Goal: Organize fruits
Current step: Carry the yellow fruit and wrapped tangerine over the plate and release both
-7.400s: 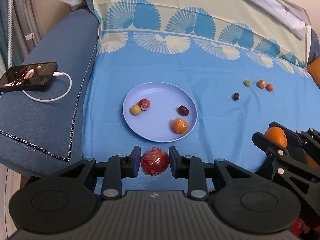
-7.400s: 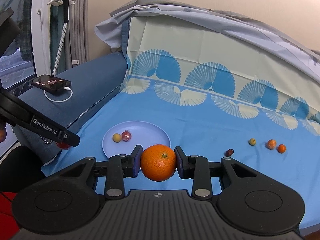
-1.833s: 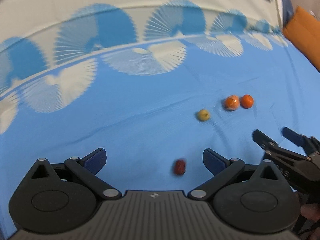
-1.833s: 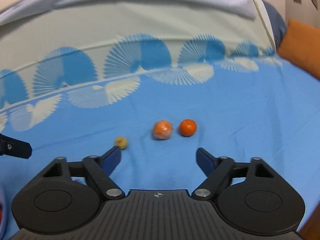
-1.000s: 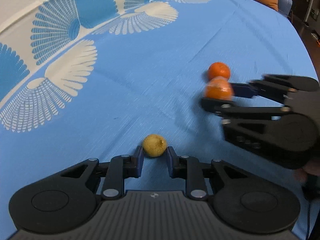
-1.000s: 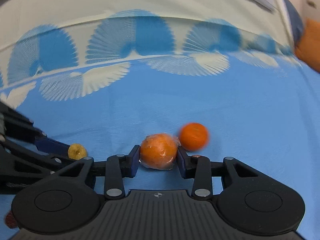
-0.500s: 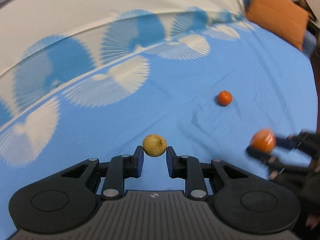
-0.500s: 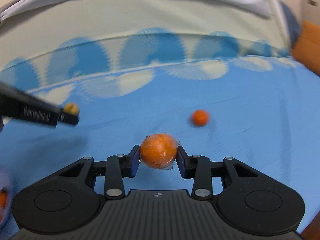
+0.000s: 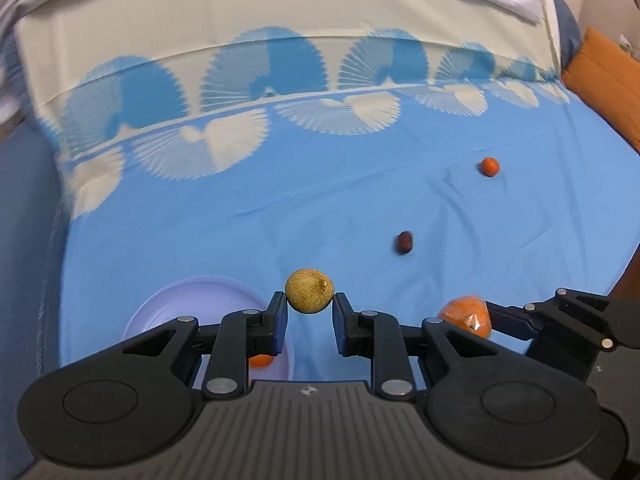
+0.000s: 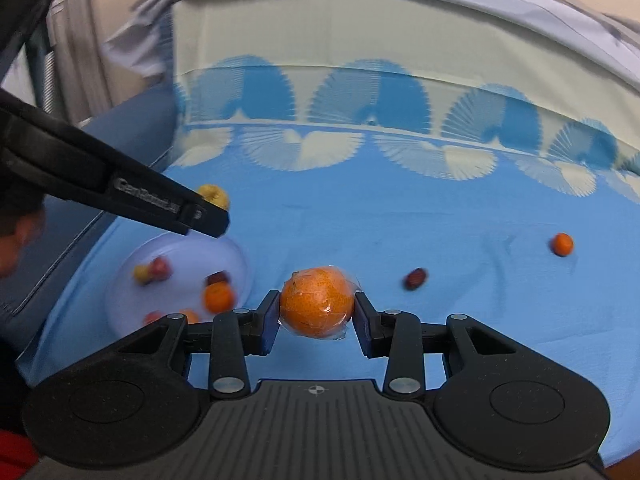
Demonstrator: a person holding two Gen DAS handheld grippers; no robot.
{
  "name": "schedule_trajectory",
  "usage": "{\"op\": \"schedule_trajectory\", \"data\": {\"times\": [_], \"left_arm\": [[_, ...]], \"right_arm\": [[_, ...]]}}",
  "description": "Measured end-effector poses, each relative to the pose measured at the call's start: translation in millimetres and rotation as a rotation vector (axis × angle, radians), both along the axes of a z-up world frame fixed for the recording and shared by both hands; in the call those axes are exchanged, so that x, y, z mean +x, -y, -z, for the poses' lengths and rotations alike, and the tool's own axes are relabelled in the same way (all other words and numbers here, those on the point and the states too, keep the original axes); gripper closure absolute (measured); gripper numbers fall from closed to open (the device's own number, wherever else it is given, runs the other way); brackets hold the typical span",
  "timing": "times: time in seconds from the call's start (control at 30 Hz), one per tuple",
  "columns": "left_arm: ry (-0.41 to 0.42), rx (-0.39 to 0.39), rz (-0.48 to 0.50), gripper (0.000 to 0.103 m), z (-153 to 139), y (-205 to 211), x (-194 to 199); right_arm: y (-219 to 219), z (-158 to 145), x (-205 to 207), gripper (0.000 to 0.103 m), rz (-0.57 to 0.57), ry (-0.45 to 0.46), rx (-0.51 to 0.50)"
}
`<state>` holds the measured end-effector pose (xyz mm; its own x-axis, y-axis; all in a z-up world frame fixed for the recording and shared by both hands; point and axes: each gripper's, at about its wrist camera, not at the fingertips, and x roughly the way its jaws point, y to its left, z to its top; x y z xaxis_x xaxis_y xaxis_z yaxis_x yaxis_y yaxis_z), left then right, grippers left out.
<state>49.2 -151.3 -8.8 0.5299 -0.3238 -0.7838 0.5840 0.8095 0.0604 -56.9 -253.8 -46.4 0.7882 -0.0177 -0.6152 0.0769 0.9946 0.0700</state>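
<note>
My left gripper pinches a small yellow fruit; my right gripper pinches a wrapped orange, both above the blue sheet.

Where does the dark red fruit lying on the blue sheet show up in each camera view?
Left wrist: dark red fruit right of centre, beyond the left gripper.
Right wrist: it lies just right of the wrapped orange.
Shared landmark: small orange, farther right.

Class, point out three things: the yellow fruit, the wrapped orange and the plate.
yellow fruit (image 9: 309, 290), left wrist view, middle of its skin.
wrapped orange (image 10: 317, 302), right wrist view, middle of its front.
plate (image 10: 176, 250), right wrist view, bare far part.
</note>
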Motion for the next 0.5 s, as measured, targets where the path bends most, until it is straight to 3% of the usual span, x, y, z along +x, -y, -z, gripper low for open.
{"op": "schedule_trajectory", "data": {"times": [0.23,0.5], "left_arm": [[0.020,-0.042,-0.103,0.077,-17.1,-72.3,-35.8],[0.032,-0.049,-0.180,0.077,-19.2,-126.4,-52.5]], "right_arm": [[-47.6,-12.5,-25.3,0.063,-0.054,-0.011,0.002],[-93.6,-23.2,-46.2,0.063,-0.122,0.017,-0.072]]}}
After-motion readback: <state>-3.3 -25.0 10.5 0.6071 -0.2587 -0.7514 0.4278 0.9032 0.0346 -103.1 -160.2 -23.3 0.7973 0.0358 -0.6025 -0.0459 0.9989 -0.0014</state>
